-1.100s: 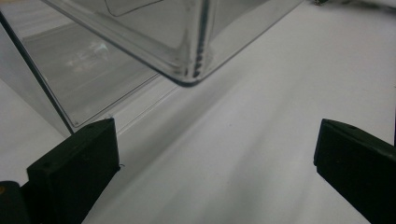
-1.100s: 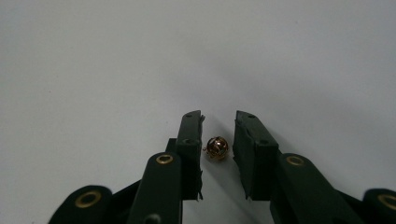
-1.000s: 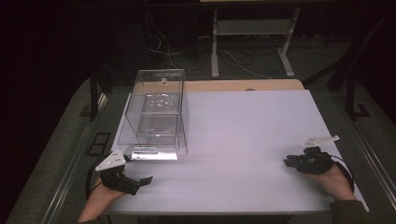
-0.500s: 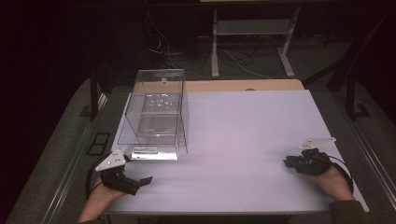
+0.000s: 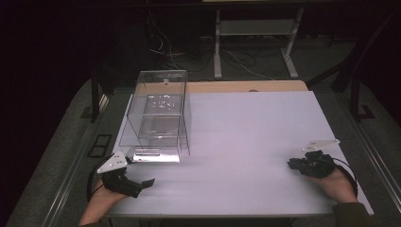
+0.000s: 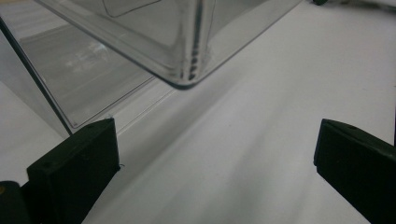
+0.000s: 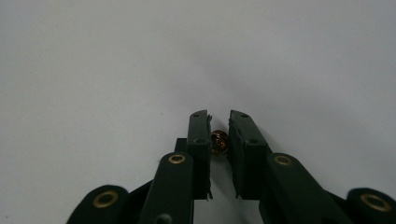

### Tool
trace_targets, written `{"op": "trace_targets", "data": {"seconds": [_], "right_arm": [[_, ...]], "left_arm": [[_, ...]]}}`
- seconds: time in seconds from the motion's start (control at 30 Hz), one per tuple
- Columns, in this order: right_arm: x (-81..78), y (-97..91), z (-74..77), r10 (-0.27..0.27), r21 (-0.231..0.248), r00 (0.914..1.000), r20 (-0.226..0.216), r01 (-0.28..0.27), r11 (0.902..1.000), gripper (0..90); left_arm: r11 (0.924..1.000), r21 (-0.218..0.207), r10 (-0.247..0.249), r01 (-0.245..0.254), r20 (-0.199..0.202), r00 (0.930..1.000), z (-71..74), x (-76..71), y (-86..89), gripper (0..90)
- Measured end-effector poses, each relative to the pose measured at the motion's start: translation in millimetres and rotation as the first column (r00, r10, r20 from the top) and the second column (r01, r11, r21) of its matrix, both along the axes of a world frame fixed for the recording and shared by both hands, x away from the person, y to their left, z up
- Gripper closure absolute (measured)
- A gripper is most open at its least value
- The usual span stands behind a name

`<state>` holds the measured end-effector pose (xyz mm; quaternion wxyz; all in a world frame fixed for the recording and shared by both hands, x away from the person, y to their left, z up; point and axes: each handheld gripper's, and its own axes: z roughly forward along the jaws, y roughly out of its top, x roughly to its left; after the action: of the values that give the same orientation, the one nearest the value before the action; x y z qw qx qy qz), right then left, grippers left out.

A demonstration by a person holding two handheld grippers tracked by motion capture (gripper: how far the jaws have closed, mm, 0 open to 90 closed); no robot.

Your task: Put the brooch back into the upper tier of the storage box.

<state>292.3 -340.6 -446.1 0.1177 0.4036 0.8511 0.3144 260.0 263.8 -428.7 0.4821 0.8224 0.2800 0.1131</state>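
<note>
One white table (image 5: 246, 142) carried one clear plastic case (image 5: 158, 116), and two grippers worked at its near edge, one in each of the person's hands. The case stood at the table's left side, toward the far half, tall and open-framed with two shelves visible inside; whether anything lay on those shelves could not be told through the reflections.

The left gripper (image 5: 142, 185) lay at the near left corner, just near of the case and apart from it. In the left gripper view its jaws stood wide, one at each lower corner, with bare table between them and a rounded bottom corner of the case (image 6: 187, 79) ahead.

The right gripper (image 5: 295, 164) rested at the near right, well apart from the case, on the right hand (image 5: 336, 183). In the right gripper view (image 7: 219, 122) its jaws were drawn narrow around one small round brownish object (image 7: 219, 142), clamped between them just above the table; what it was could not be made out.
</note>
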Motion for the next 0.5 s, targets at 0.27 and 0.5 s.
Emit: {"op": "trace_targets", "data": {"seconds": [0.27, 0.5], "right_arm": [[-1.0, -2.9, 5.5, 0.008, 0.034, 0.9999, 0.009, -0.008, 0.9994, 78.5], [-2.9, -6.4, 11.1, 0.007, 0.08, 0.9999, 0.008, -0.007, 0.9968, 78.6]], "left_arm": [[1.0, -0.001, 0.001, -0.001, 0.003, 1.0, 0.0, 0.3, 0.1, 0.0], [1.0, 0.002, 0.0, 0.0, 0.002, 1.0, 0.3, 0.1, 0.1, 0.0]]}}
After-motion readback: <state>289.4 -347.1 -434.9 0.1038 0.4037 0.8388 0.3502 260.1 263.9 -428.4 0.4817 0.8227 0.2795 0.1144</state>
